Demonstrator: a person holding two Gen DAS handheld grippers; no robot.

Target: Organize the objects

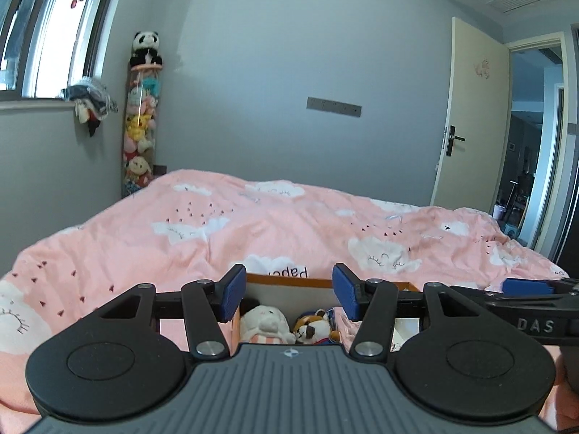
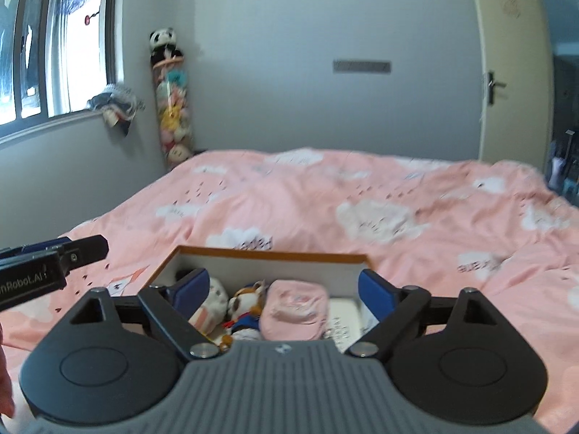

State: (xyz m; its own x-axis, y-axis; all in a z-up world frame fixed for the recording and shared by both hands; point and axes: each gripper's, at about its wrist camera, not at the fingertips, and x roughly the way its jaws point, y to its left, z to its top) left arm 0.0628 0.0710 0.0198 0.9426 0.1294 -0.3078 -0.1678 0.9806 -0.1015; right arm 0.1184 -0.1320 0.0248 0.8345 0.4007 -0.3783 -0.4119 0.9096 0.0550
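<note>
on the pink cloud-print quilt (image 2: 325, 195) sits an open white cardboard box with an orange rim (image 2: 267, 255), the landmark. inside it, from its left wall rightward, lie a white plush animal (image 2: 217, 298), a small brown-and-white plush dog in blue (image 2: 246, 305) and a pink fabric pouch (image 2: 295, 309). no loose objects show on the quilt around the box, so sorting looks nearly done, though blur hides detail. above the box, the left gripper (image 1: 289, 289) and right gripper (image 2: 282, 289) both gape, empty.

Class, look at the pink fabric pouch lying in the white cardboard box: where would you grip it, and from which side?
Probably from above, across the soft domed middle of the pink fabric pouch. The white cardboard box walls off its far side, and the brown-and-white plush dog crowds its left.
</note>
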